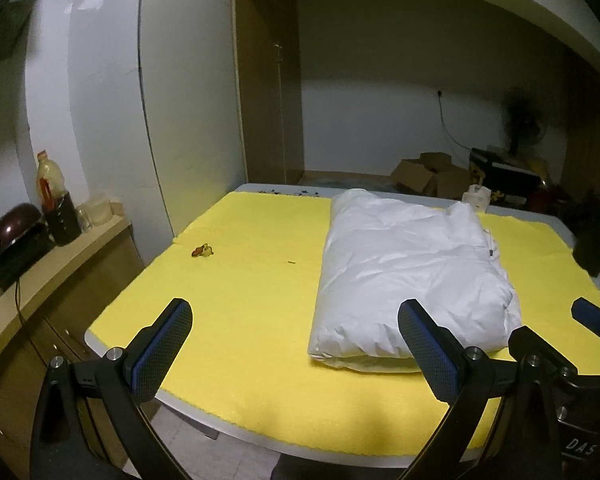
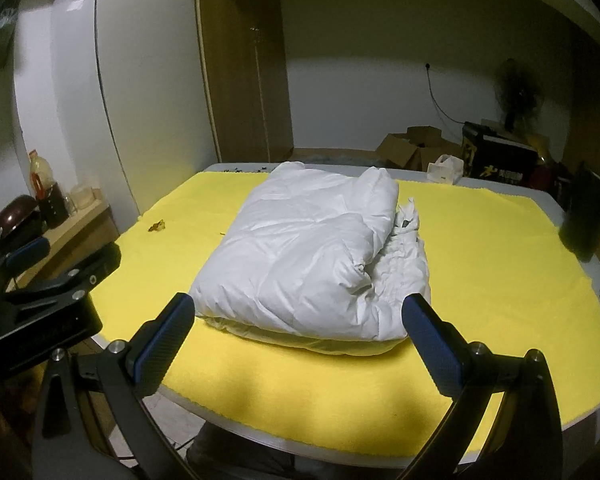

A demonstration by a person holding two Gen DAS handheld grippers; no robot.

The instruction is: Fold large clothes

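Note:
A white puffy garment lies folded into a thick rectangular bundle on the yellow cloth that covers the table. It also shows in the right wrist view, with crumpled fabric at its right side. My left gripper is open and empty, above the table's near edge, left of the bundle. My right gripper is open and empty, just in front of the bundle's near edge. Neither touches the garment.
A small brown-yellow scrap lies on the cloth at the left. A counter with a bottle and a dark appliance stands left. A dark object stands at the table's right edge. Cardboard boxes sit beyond.

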